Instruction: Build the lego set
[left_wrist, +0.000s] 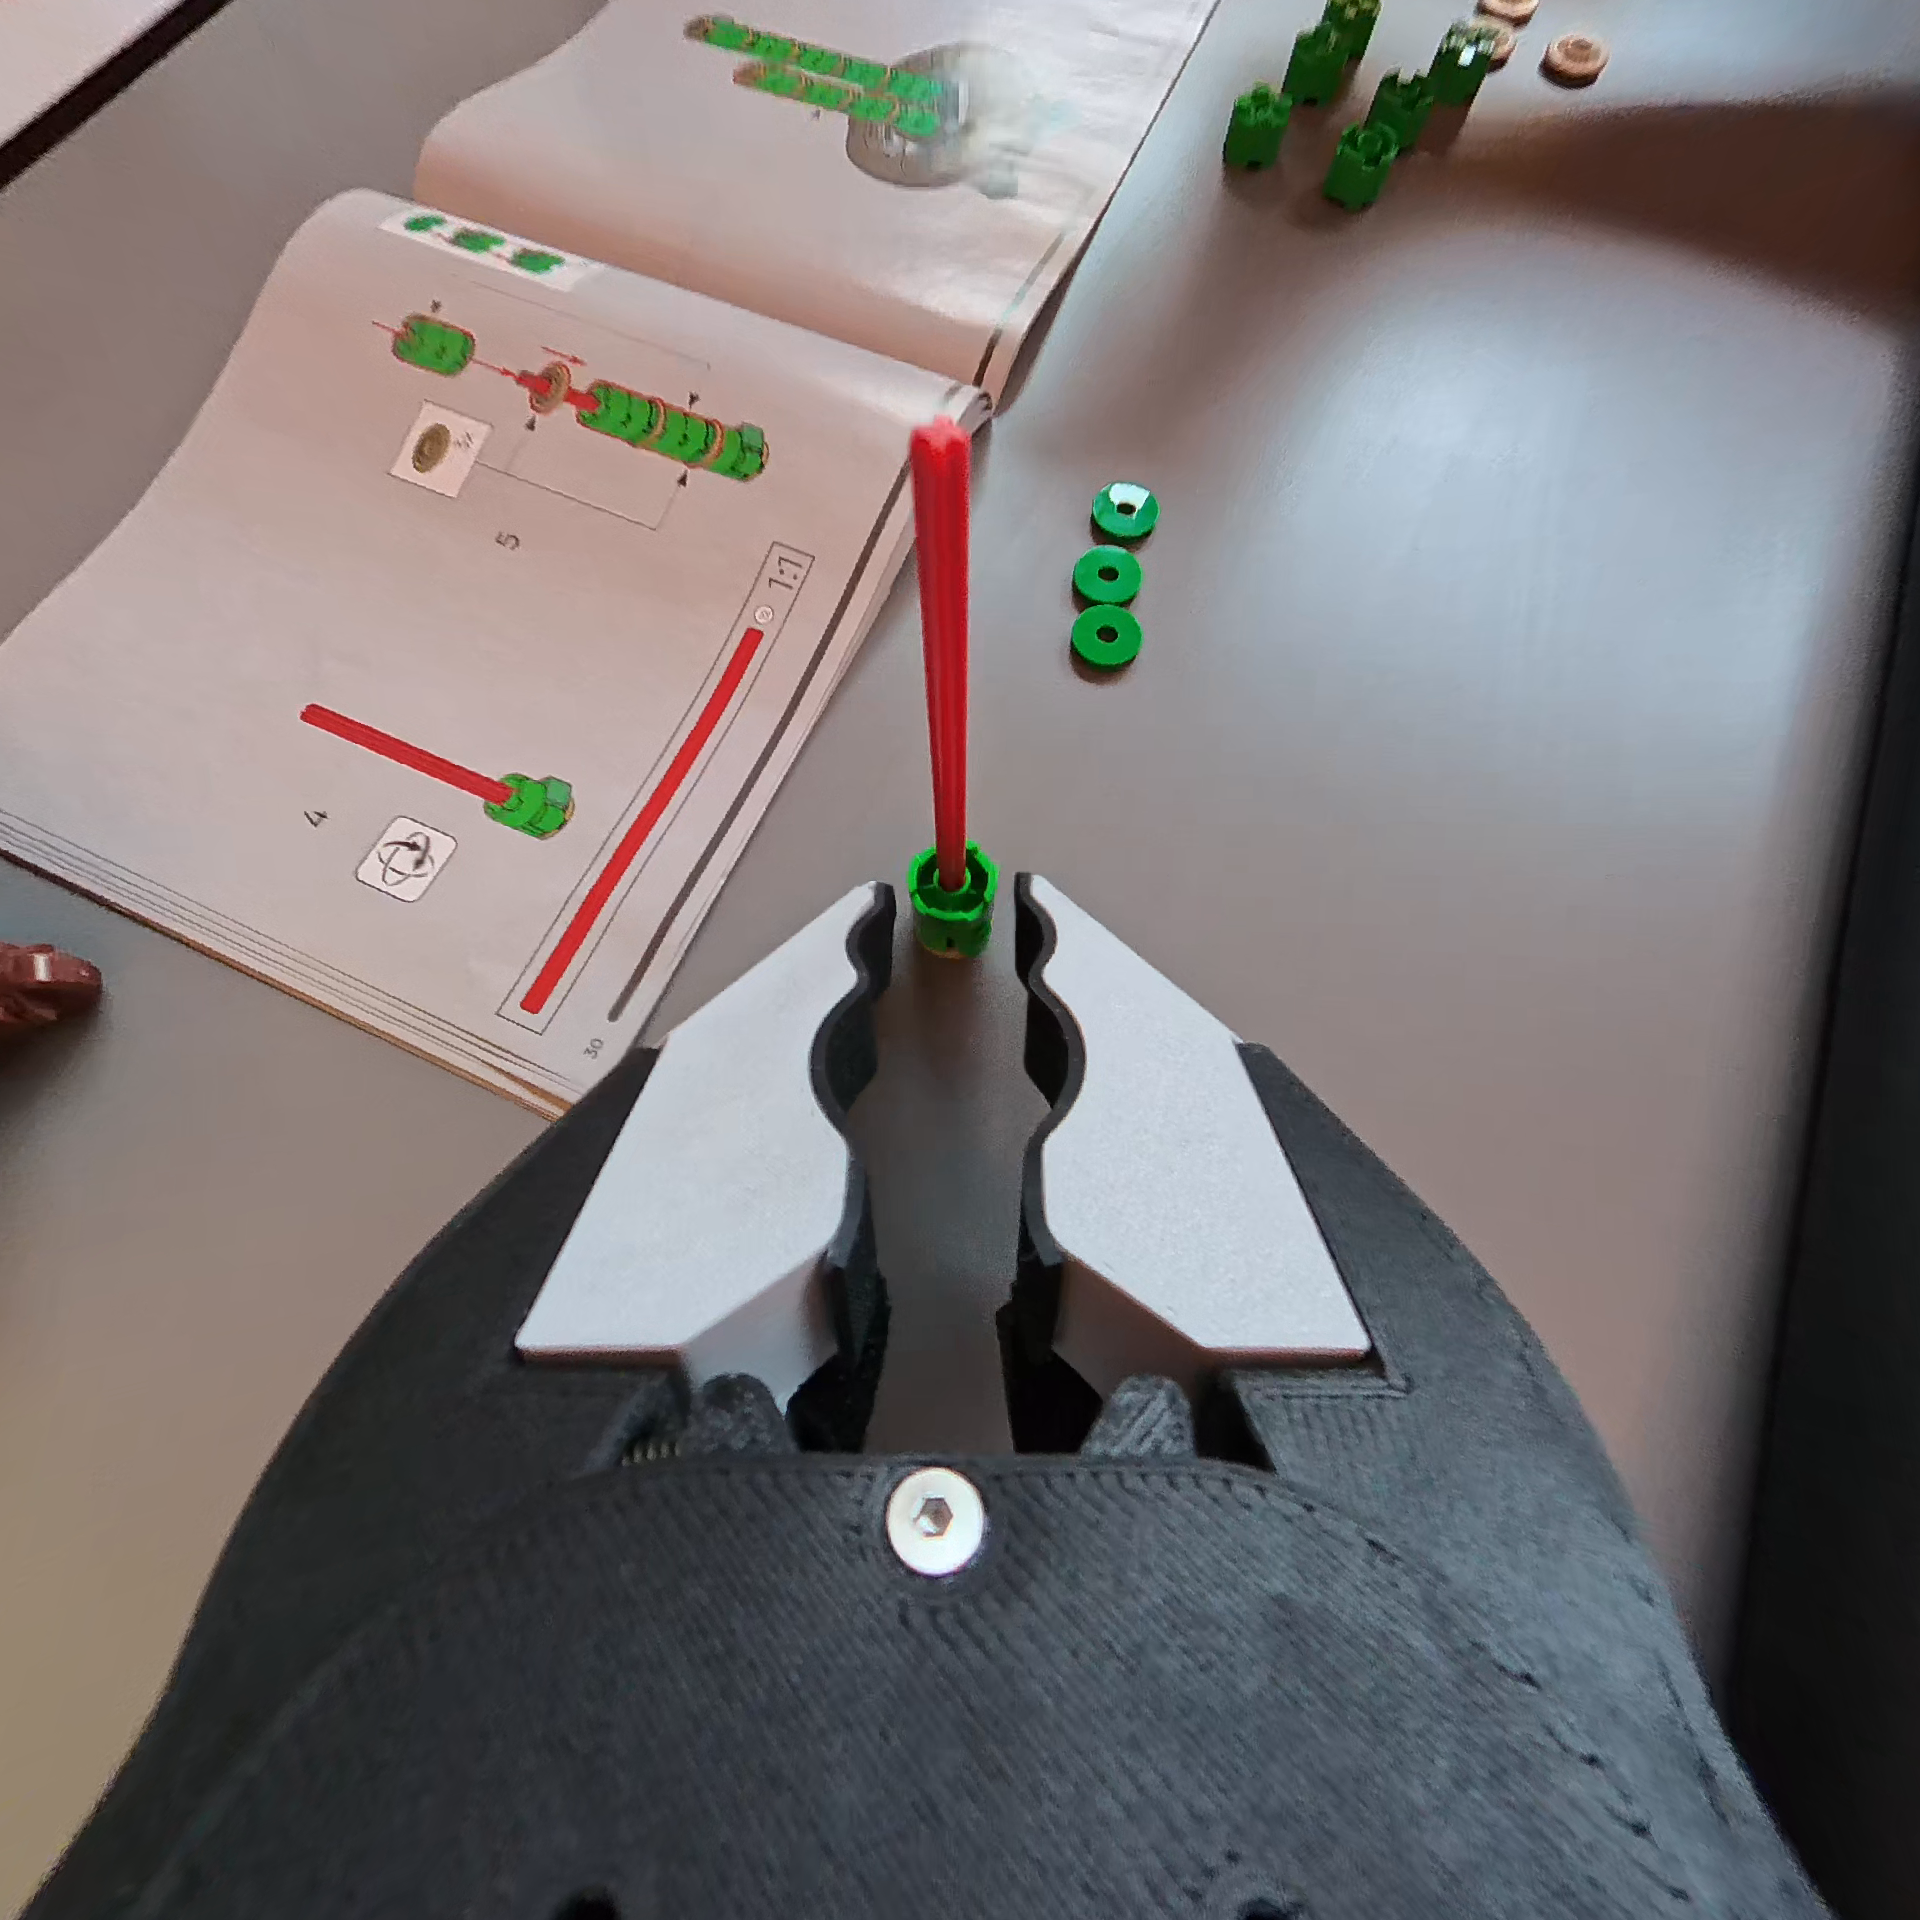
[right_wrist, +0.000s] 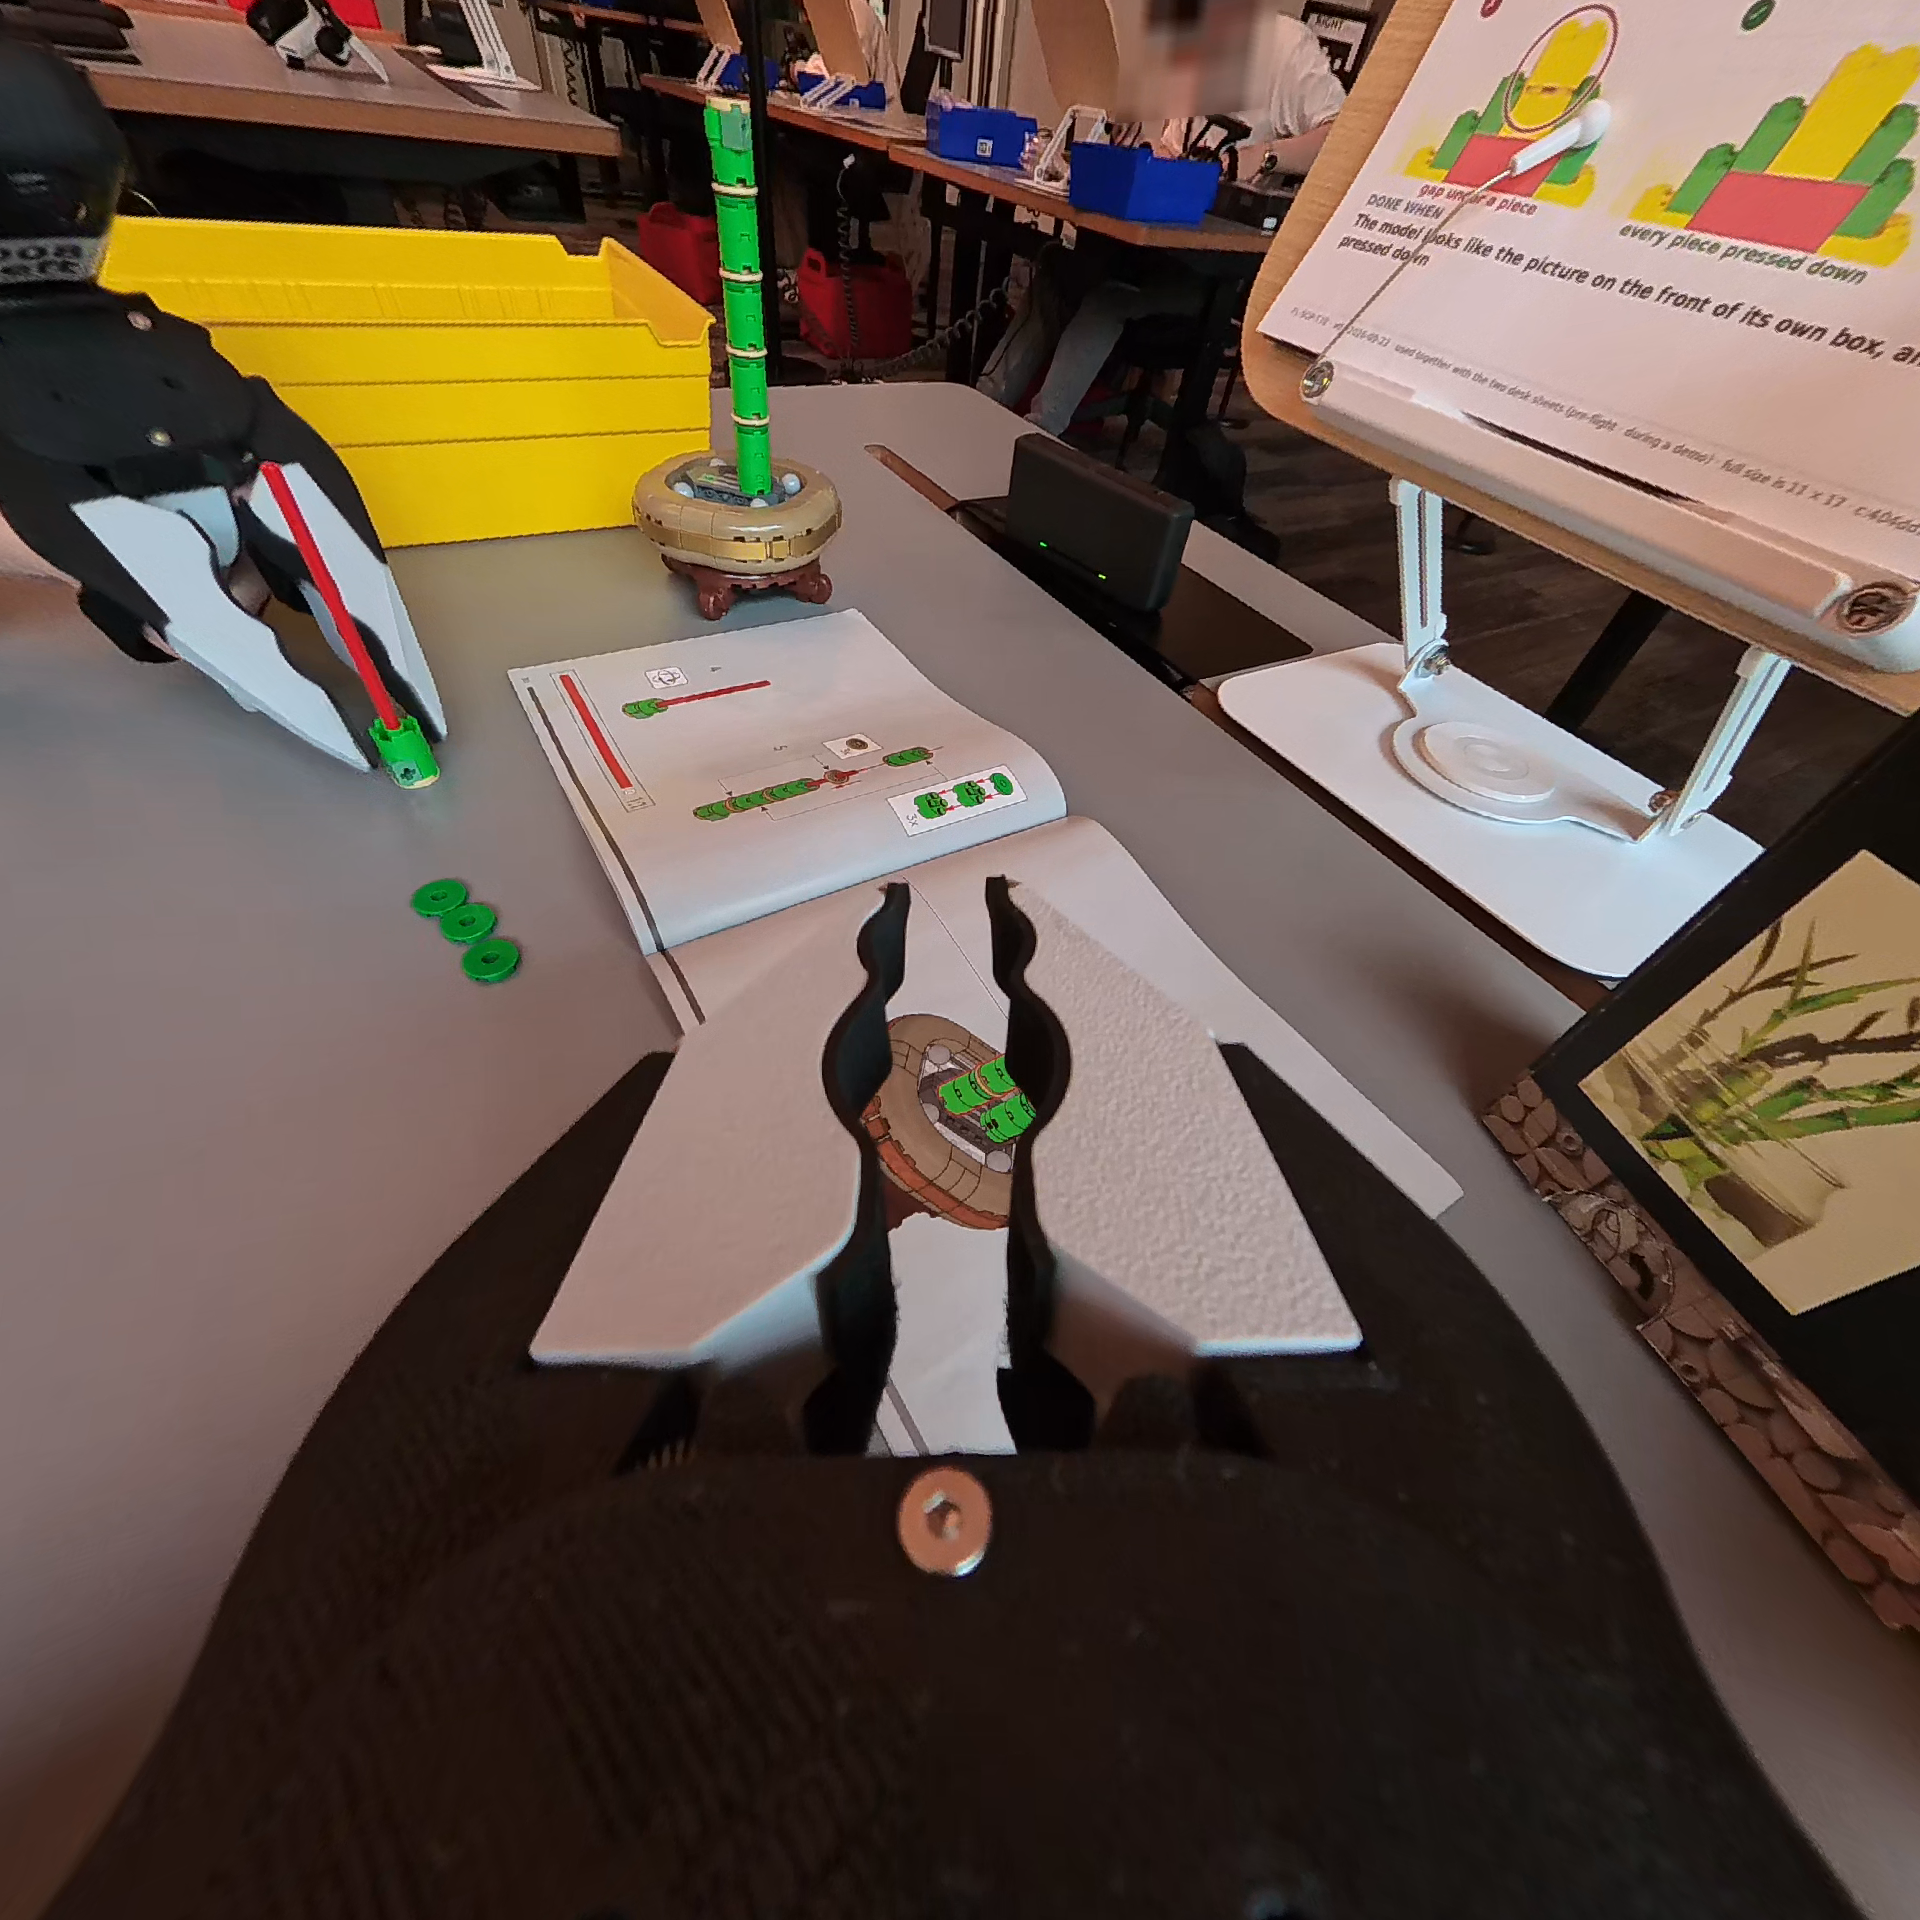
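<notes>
Standing on the tabletop (left_wrist: 1455, 831), the red axle (left_wrist: 940, 644) in its green brick (left_wrist: 951, 902) sits just ahead of the left claw (left_wrist: 954, 904), whose jaws are parted and not yet on the brick. The right claw (right_wrist: 948, 899) hovers empty and slightly apart over the booklet (right_wrist: 790, 831). Closing off-centre could likely tip the tall axle; three green rings (left_wrist: 1110, 574) nearby might scatter.

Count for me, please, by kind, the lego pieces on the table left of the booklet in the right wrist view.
Green flat rings: 3
Red axle: 1
Green round brick: 1
Thin tan plate under it: 1
Total: 6
</notes>
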